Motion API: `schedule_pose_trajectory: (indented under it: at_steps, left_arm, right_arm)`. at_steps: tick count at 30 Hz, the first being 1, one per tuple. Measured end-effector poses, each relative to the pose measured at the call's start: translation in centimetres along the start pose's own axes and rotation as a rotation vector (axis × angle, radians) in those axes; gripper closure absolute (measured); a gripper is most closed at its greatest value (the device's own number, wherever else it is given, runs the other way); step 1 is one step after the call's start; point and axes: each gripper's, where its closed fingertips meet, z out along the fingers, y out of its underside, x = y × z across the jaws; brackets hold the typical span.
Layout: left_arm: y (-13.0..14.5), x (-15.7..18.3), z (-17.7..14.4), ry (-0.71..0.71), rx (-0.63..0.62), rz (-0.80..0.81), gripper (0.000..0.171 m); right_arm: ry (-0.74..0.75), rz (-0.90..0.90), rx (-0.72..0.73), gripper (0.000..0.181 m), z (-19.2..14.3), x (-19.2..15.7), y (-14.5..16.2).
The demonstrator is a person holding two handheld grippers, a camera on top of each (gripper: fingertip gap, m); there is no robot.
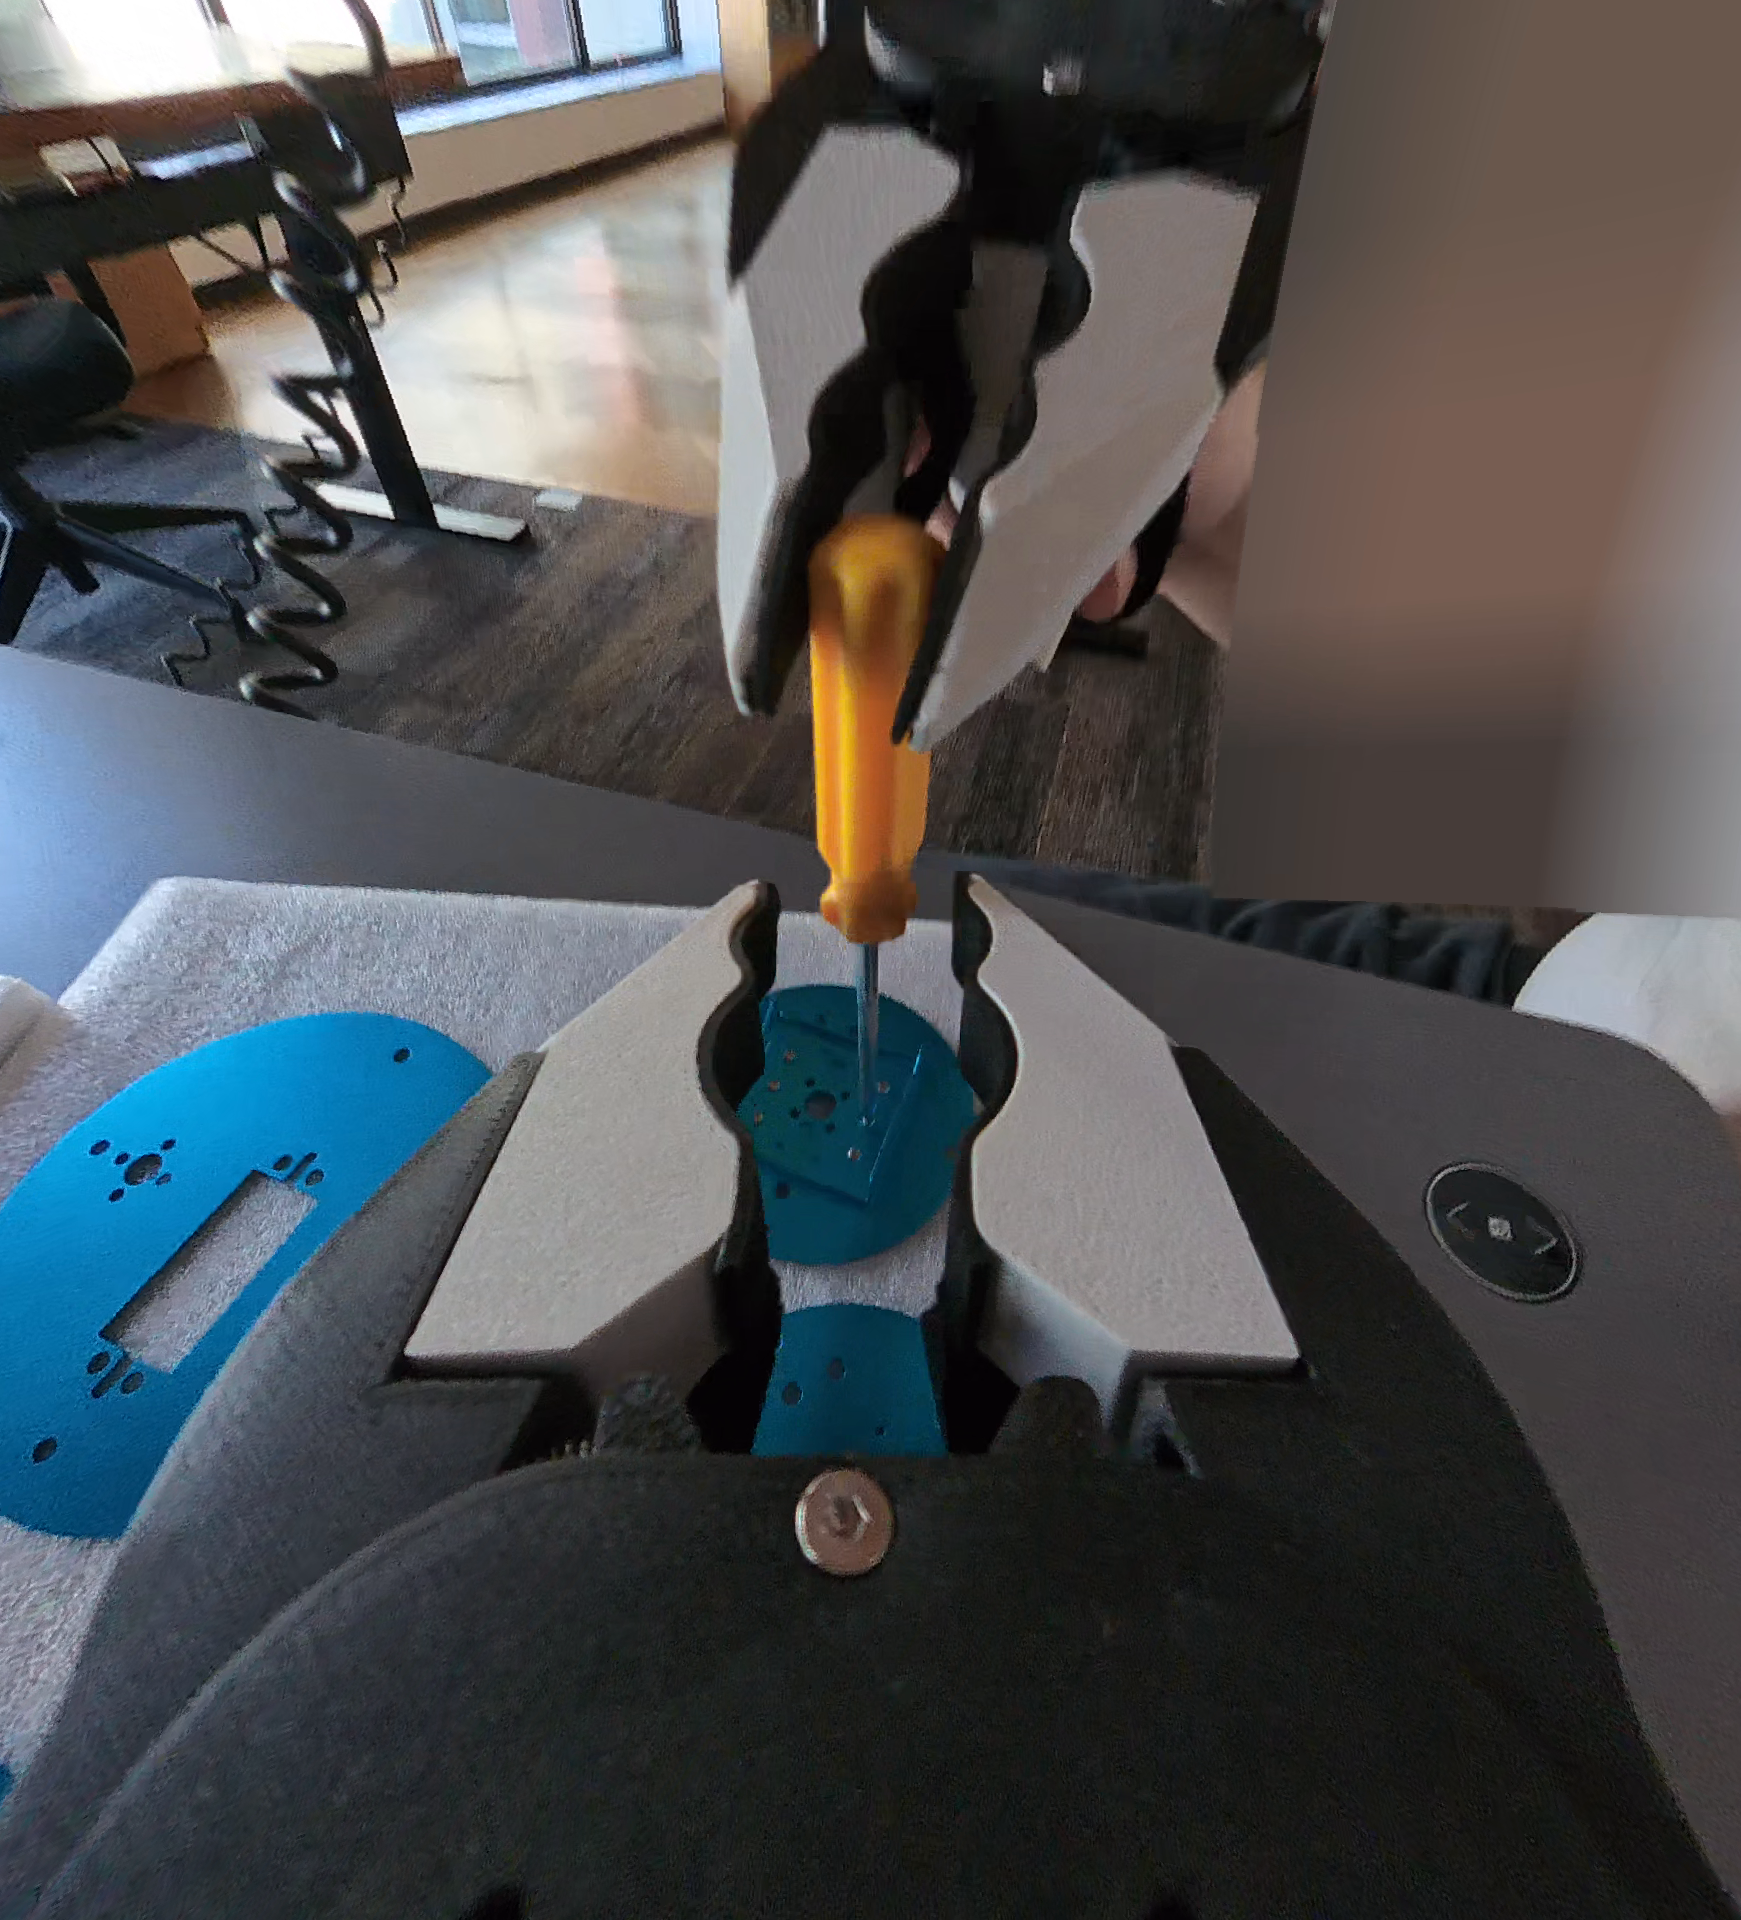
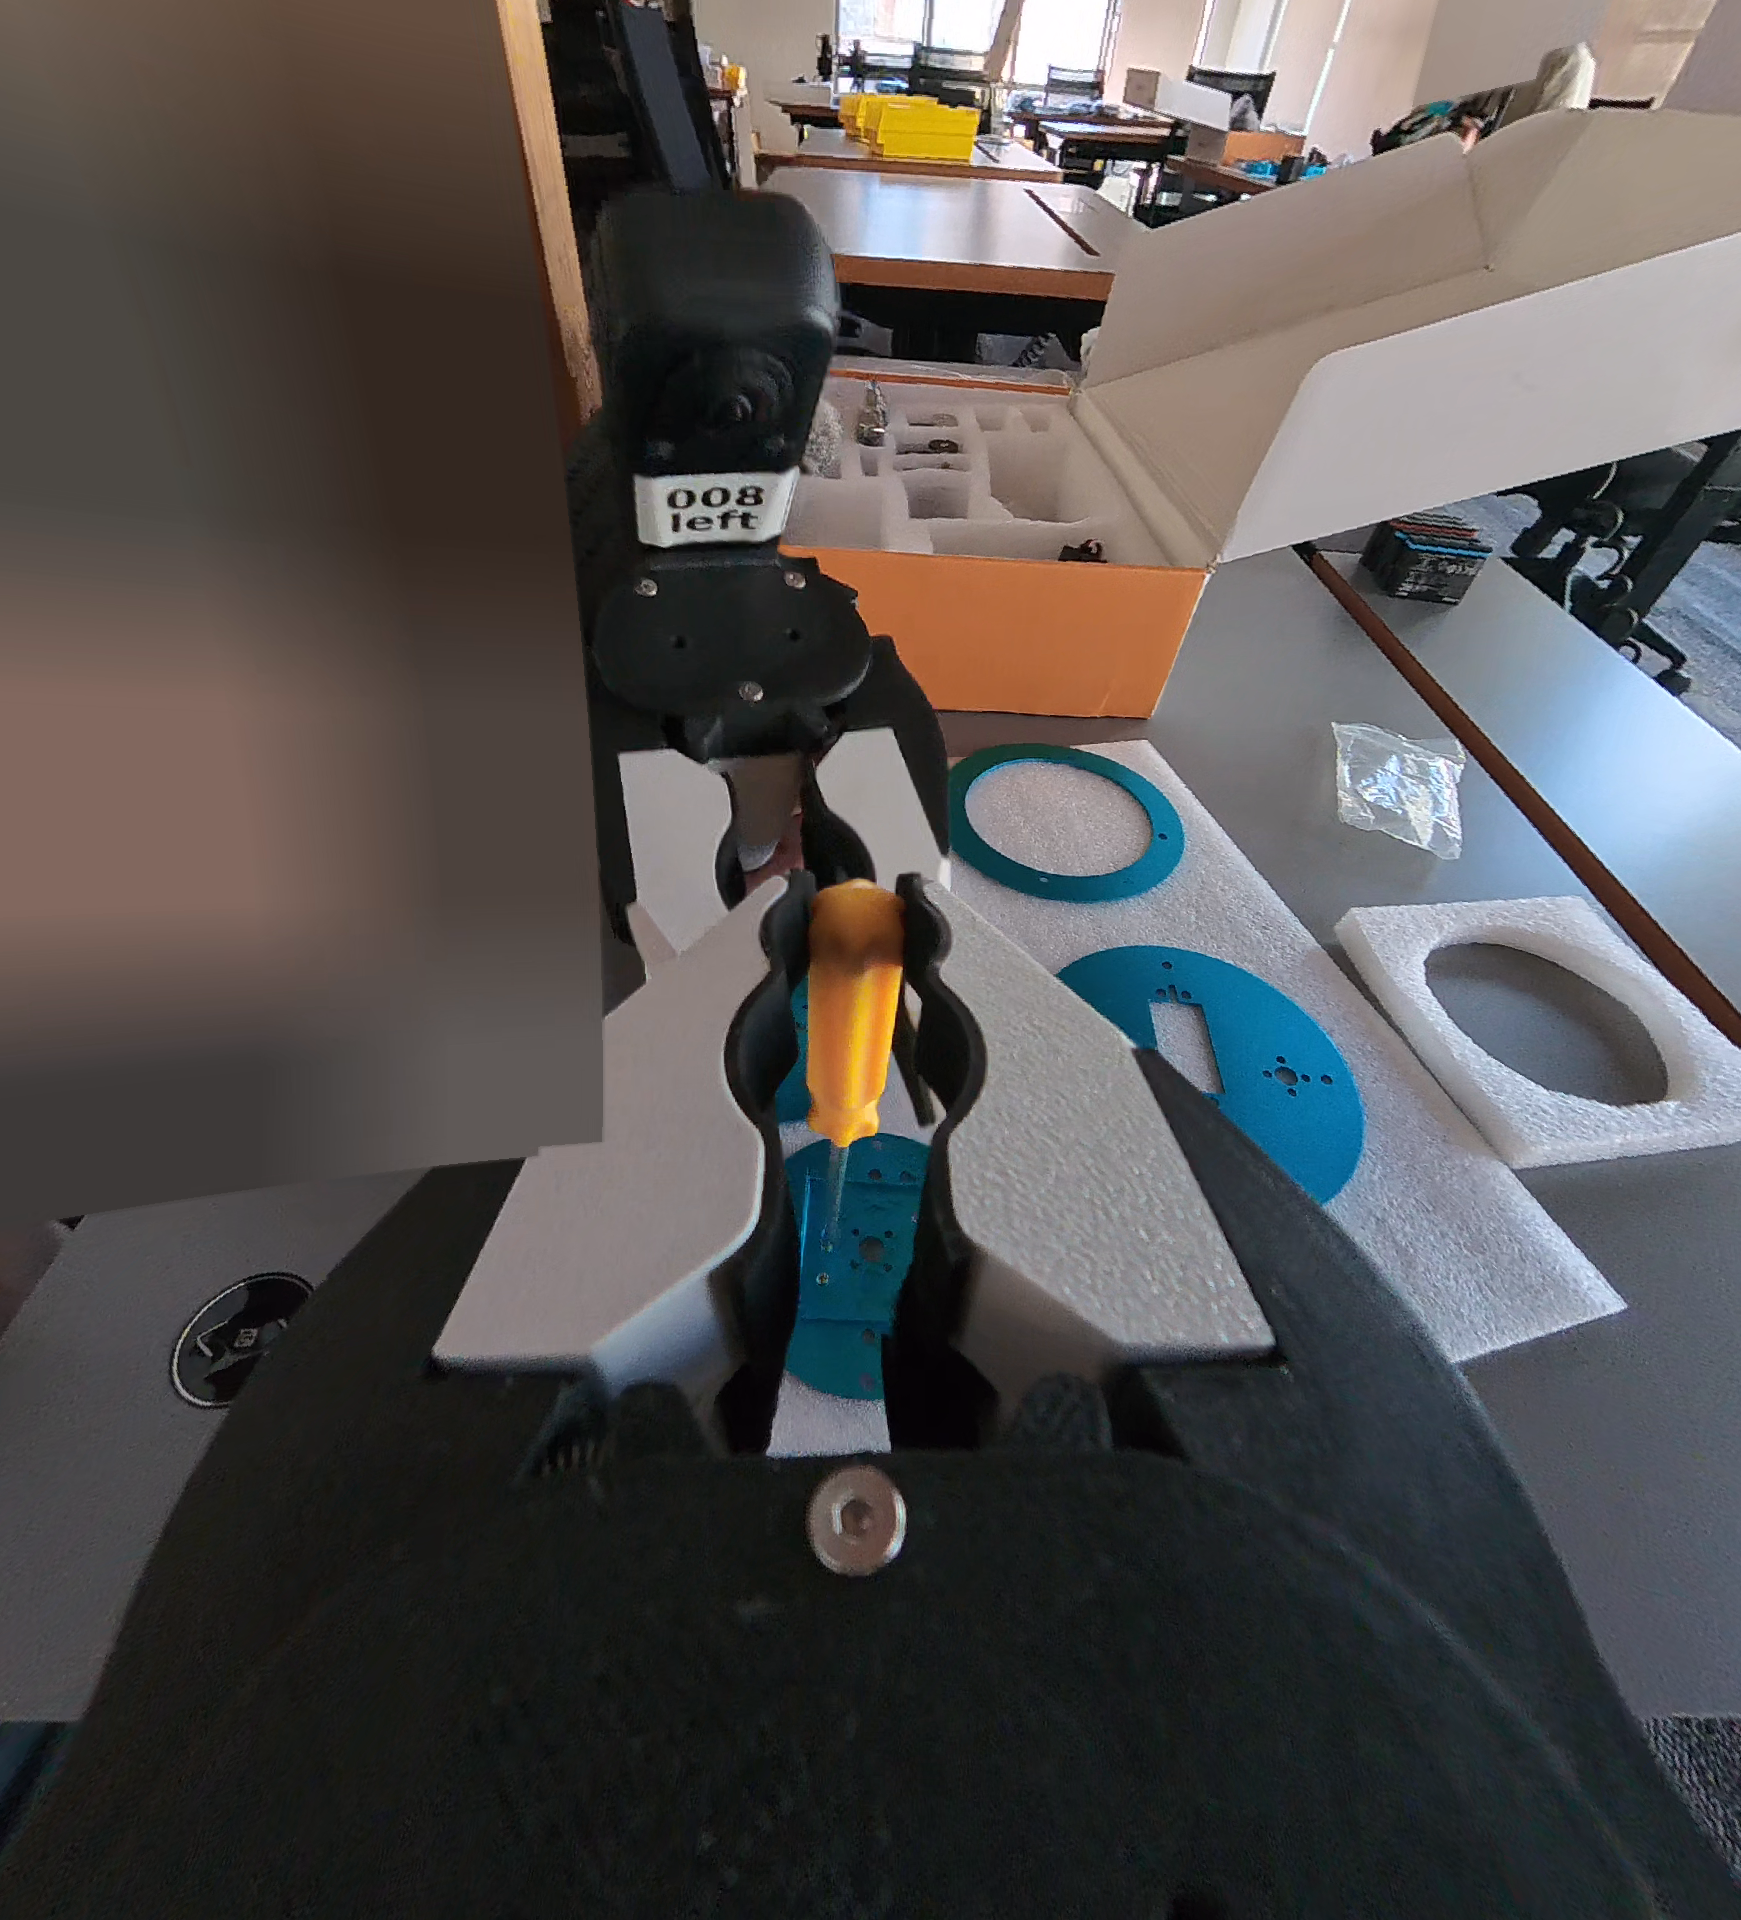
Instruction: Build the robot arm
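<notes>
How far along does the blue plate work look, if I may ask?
Done: a small blue bracket sits on the blue disc. In hand: the right tongs clamp the orange screwdriver, tip at a bracket hole. Remaining: the oval plate and ring lie loose on foam.

a white printed label [image 2: 715, 509] sits on the left gripper [image 2: 793, 831], wording withheld

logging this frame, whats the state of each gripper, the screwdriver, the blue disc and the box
right gripper: shut on the screwdriver handle
left gripper: open, empty, fingers either side of the blue disc
screwdriver: upright, tip down on the bracket on the blue disc
blue disc: flat on white foam
box: lid open
</notes>
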Motion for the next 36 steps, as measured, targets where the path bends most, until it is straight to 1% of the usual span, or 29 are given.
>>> schedule_pose_trajectory:
  at_steps: [1, 2, 4, 5, 7, 8, 9, 11, 13, 15, 16, 17, 19, 22, 25, 30, 31, 32, 33, 34, 35, 36]
  left_arm:
    - [-0.5, -0.1, -0.2, -0.004, 0.03, -0.007, 0.14]
    - [-0.7, -0.2, -0.2, -0.012, 0.038, -0.006, 0.142]
    - [-0.3, -0.1, 0.2, -0.02, 0.009, 0.024, 0.144]
    - [0.2, 0.0, 0.6, -0.028, -0.024, 0.043, 0.149]
    - [1.8, -0.4, 1.3, -0.063, -0.121, 0.069, 0.152]
    - [2.1, -0.4, 1.5, -0.062, -0.139, 0.075, 0.159]
    - [2.2, -0.1, 1.7, -0.046, -0.136, 0.074, 0.168]
    - [2.2, 0.0, 1.9, -0.033, -0.127, 0.066, 0.17]
    - [2.2, 0.1, 1.8, -0.017, -0.119, 0.067, 0.17]
    - [2.2, 0.1, 2.0, -0.022, -0.119, 0.085, 0.169]
    - [2.1, 0.2, 2.0, -0.019, -0.118, 0.09, 0.169]
    - [2.1, 0.2, 2.0, -0.021, -0.116, 0.093, 0.169]
    - [2.1, 0.2, 2.0, -0.019, -0.115, 0.09, 0.17]
    - [2.1, 0.2, 2.0, -0.012, -0.106, 0.087, 0.17]
    - [2.1, 0.1, 1.9, -0.01, -0.097, 0.078, 0.17]
    - [2.2, -0.3, 1.8, -0.023, -0.093, 0.058, 0.169]
    - [2.2, -0.2, 1.7, -0.017, -0.093, 0.056, 0.169]
    - [2.2, -0.1, 1.6, -0.007, -0.093, 0.054, 0.17]
    - [2.2, 0.0, 1.6, -0.004, -0.093, 0.061, 0.17]
    - [2.2, 0.0, 1.6, -0.009, -0.097, 0.072, 0.169]
    - [2.2, 0.1, 1.6, -0.009, -0.1, 0.079, 0.169]
    - [2.2, 0.1, 1.6, -0.009, -0.103, 0.083, 0.169]
  right_arm:
    - [0.008, 0.006, 0.001, 0.165, -0.1, 0.0, 0.0]
    - [0.026, 0.016, 0.001, 0.165, -0.2, 0.2, 0.1]
    - [0.071, 0.031, 0.006, 0.164, -0.2, 0.4, 0.1]
    - [0.105, 0.035, 0.006, 0.164, -0.2, 0.6, 0.1]
    - [0.166, 0.032, 0.003, 0.164, -0.3, 0.8, 0.2]
    - [0.194, 0.032, 0.001, 0.164, -0.4, 0.8, 0.2]
    - [0.218, 0.03, -0.004, 0.164, -0.4, 0.7, 0.2]
    - [0.258, 0.035, -0.015, 0.164, -0.5, 0.8, 0.2]
    - [0.244, 0.041, -0.02, 0.165, -0.5, 0.5, 0.2]
    - [0.192, 0.034, -0.041, 0.164, -0.7, 0.4, 0.1]
    - [0.167, 0.044, -0.036, 0.155, -0.8, 0.5, -0.1]
    - [0.13, 0.066, -0.029, 0.153, -1.0, 0.5, -0.3]
    - [0.044, 0.086, -0.036, 0.164, -1.1, -0.2, -0.5]
    - [0.02, 0.121, -0.052, 0.165, -1.0, -0.3, -0.4]
    - [0.1, 0.131, -0.058, 0.165, -0.8, 0.1, -0.4]
    - [0.383, 0.194, -0.074, 0.165, -0.4, 1.6, -0.3]
    - [0.394, 0.205, -0.088, 0.165, -0.3, 1.5, -0.4]
    - [0.37, 0.189, -0.128, 0.164, -0.2, 1.1, -0.4]
    - [0.328, 0.135, -0.195, 0.164, -0.2, 0.7, -0.3]
    - [0.303, 0.058, -0.273, 0.156, -0.6, 0.8, -0.2]
    - [0.274, -0.042, -0.348, 0.143, -1.0, 1.0, -0.3]
    - [0.186, -0.147, -0.431, 0.143, -1.4, 0.4, -0.3]
